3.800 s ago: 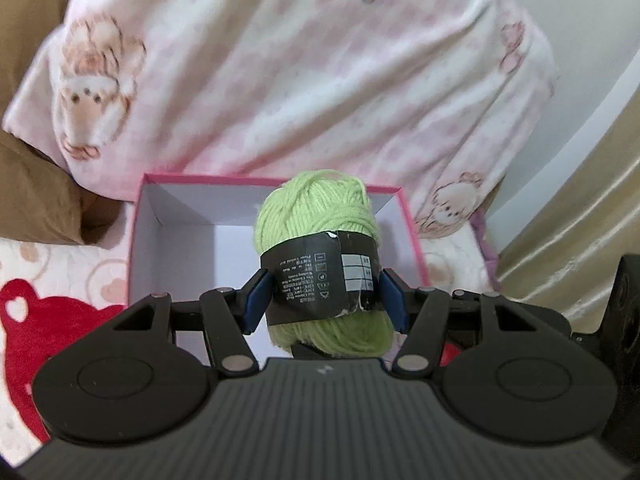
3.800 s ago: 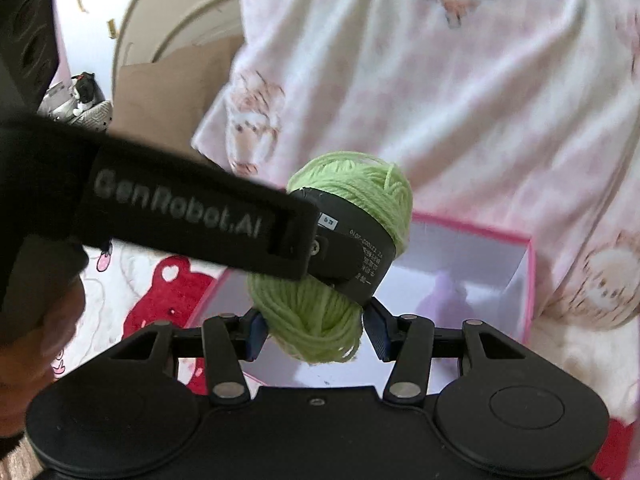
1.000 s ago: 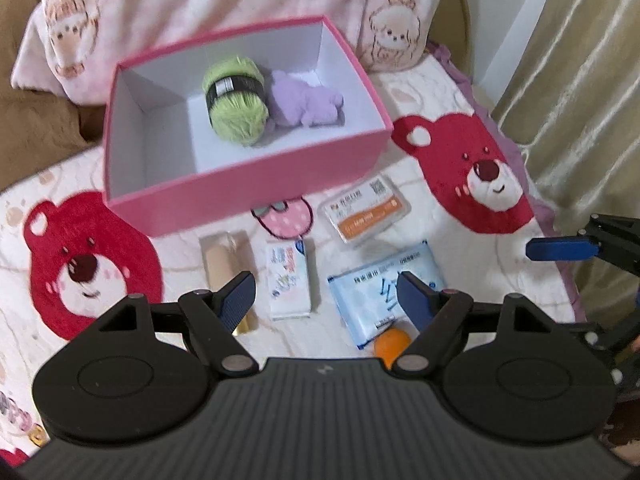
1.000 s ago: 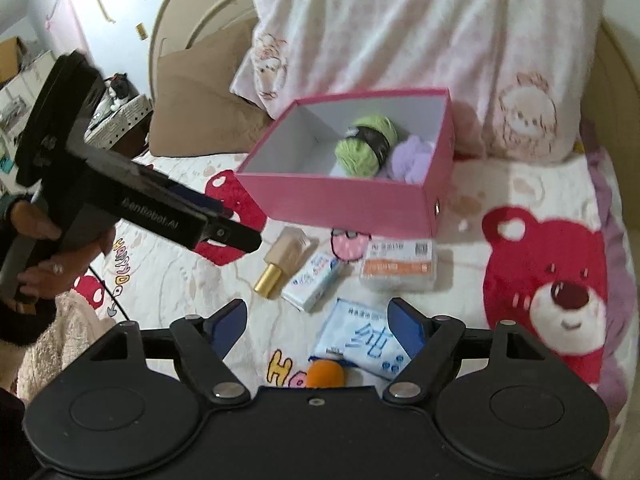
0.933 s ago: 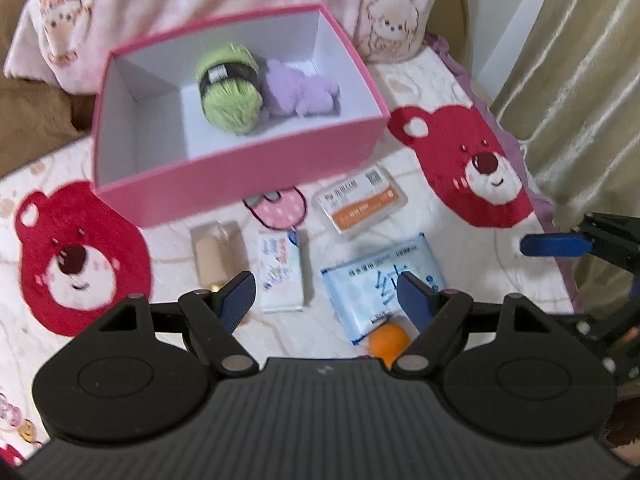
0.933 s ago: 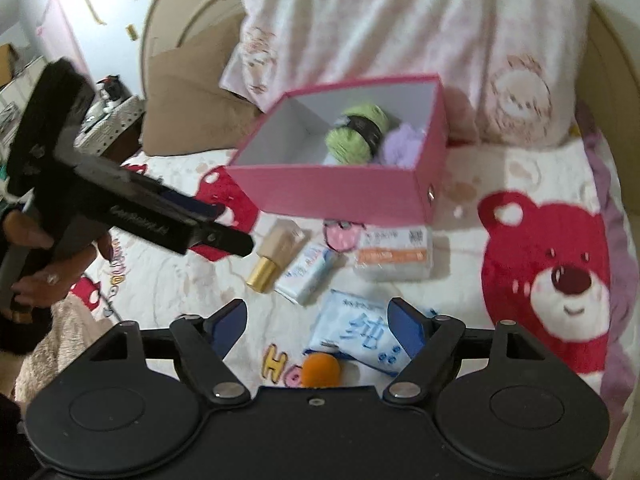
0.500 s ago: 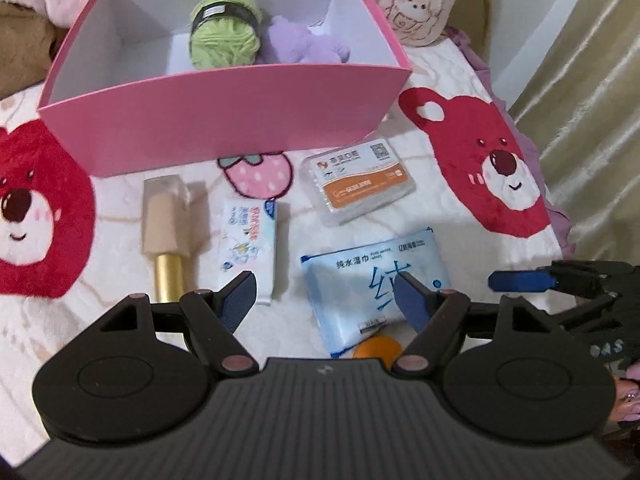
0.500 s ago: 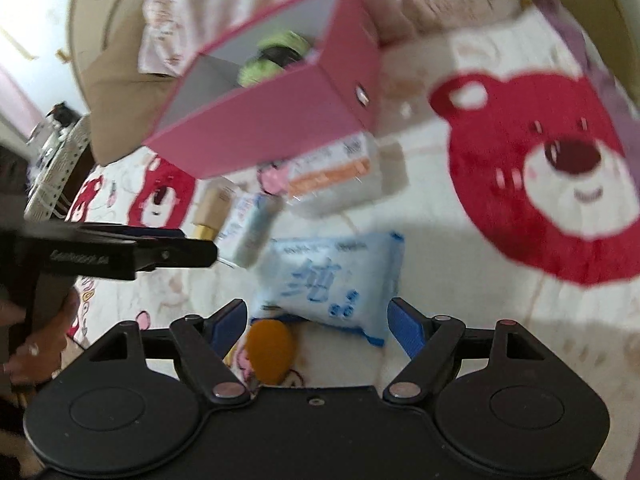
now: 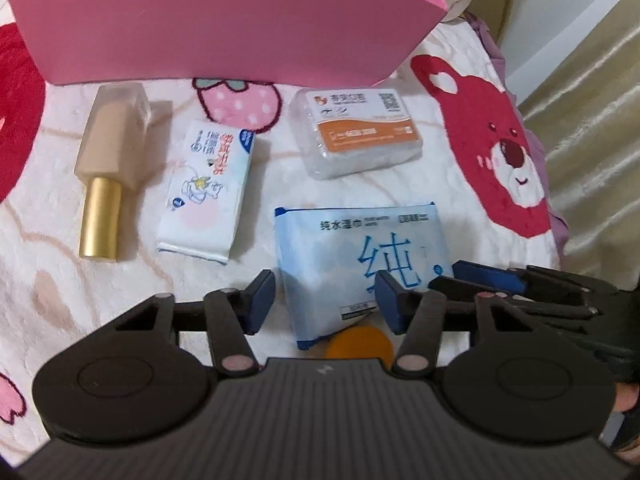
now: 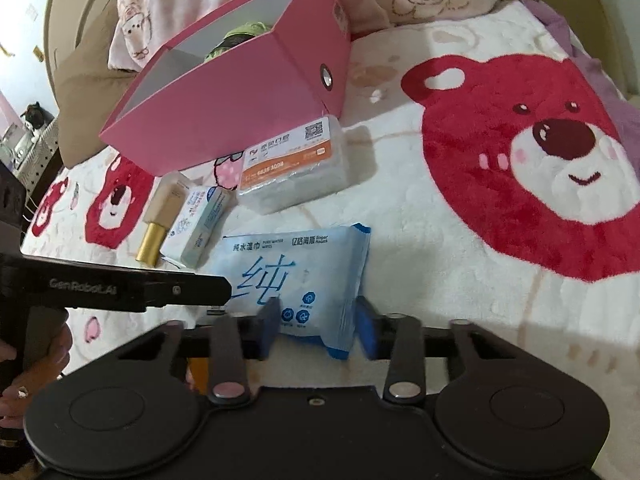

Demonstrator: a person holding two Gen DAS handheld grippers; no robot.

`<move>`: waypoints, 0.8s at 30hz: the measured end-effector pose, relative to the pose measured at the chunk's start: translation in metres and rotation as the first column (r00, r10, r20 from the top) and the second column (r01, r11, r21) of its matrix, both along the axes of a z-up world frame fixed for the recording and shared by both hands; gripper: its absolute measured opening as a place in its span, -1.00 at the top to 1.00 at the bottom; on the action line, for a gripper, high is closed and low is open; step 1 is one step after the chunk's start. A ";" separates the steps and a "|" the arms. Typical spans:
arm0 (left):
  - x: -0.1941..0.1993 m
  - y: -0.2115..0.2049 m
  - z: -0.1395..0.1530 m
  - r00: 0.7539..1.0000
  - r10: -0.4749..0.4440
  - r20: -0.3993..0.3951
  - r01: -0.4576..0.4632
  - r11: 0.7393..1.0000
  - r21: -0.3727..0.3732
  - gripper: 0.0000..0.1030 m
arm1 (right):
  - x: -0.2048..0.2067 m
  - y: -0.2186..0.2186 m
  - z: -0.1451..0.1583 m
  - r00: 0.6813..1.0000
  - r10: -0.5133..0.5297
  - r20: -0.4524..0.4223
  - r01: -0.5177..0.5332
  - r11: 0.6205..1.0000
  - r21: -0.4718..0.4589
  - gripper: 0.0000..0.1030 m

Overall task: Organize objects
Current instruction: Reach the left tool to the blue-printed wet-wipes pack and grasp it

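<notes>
wet wipes pack (image 10: 296, 276) clenched by right hand-held gripper (image 10: 318, 326), apparently hiding an orange ball (image 9: 359, 341).

We see soft, even indoor light with faint shadows beside the pink box (image 10: 240, 92), strong fisheye bending at the edges, and motion blur on the right tool (image 10: 318, 326) and wipes pack (image 10: 296, 276).

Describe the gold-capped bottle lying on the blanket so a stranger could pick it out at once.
Start at the big pink cardboard box on the bear-print blanket. A row of small items lies before its near wall; in the left wrist view, the beige bottle with a gold cap is leftmost, beside the small white tissue packet. It alone is rigid and tapered, not a packet.
</notes>
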State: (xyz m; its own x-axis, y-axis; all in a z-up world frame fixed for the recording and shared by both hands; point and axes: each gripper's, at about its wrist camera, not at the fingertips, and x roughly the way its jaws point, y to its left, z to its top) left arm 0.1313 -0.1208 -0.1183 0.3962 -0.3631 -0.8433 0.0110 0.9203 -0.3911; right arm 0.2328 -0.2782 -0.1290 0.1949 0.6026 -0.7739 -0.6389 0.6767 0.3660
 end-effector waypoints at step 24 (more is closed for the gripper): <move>-0.008 -0.002 0.017 0.996 -0.004 0.086 0.010 0.998 -0.067 0.14 | -0.028 0.017 0.025 0.993 0.007 0.119 -0.005 1.000 -0.022 0.12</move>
State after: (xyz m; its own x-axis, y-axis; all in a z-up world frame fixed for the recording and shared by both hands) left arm 0.1236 -0.1223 -0.1010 0.4635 -0.4208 -0.7798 0.0534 0.8917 -0.4495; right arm 0.2049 -0.2611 -0.1035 0.2827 0.5871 -0.7585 -0.6811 0.6797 0.2723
